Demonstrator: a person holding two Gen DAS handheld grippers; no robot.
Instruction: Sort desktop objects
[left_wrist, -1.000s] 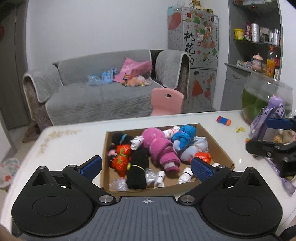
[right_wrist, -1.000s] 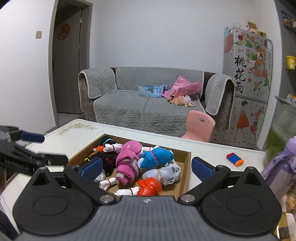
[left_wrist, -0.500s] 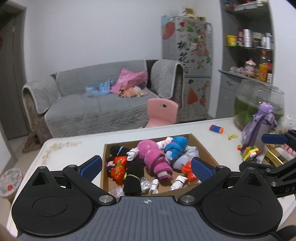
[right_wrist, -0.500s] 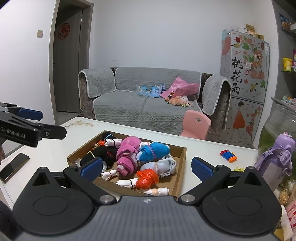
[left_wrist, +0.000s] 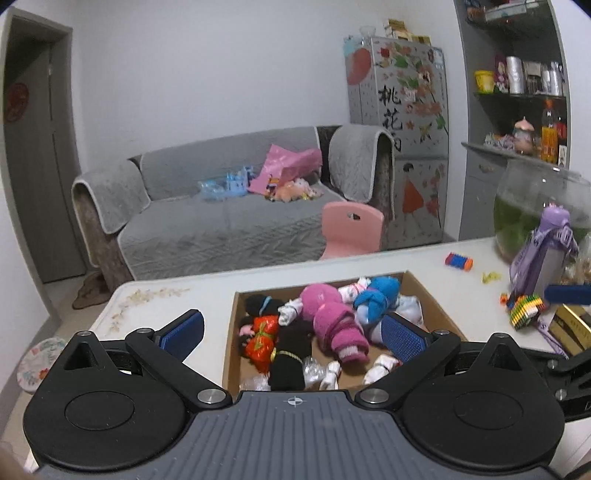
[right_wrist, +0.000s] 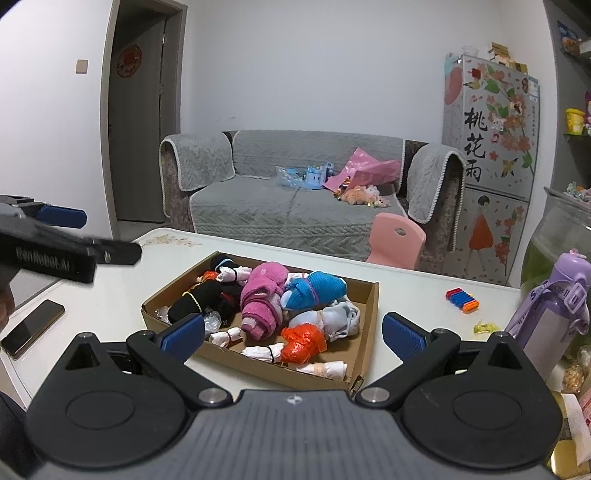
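We hold left gripper (left_wrist: 291, 334) and right gripper (right_wrist: 293, 332) above white surface (right_wrist: 122, 291), both with jaws spread wide, nothing between pads. Cardboard box (right_wrist: 371, 314) of rolled socks sits mid-surface before us. Pink sock roll (left_wrist: 334, 321) lies at box centre, blue roll (right_wrist: 317, 291) beside it.

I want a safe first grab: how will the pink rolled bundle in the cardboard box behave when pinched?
The pink rolled bundle looks like soft knit cloth, so it will probably squash between the fingers and feel light. It lies across other bundles in the cardboard box, so lifting it may drag neighbours. It seems unlikely to break.
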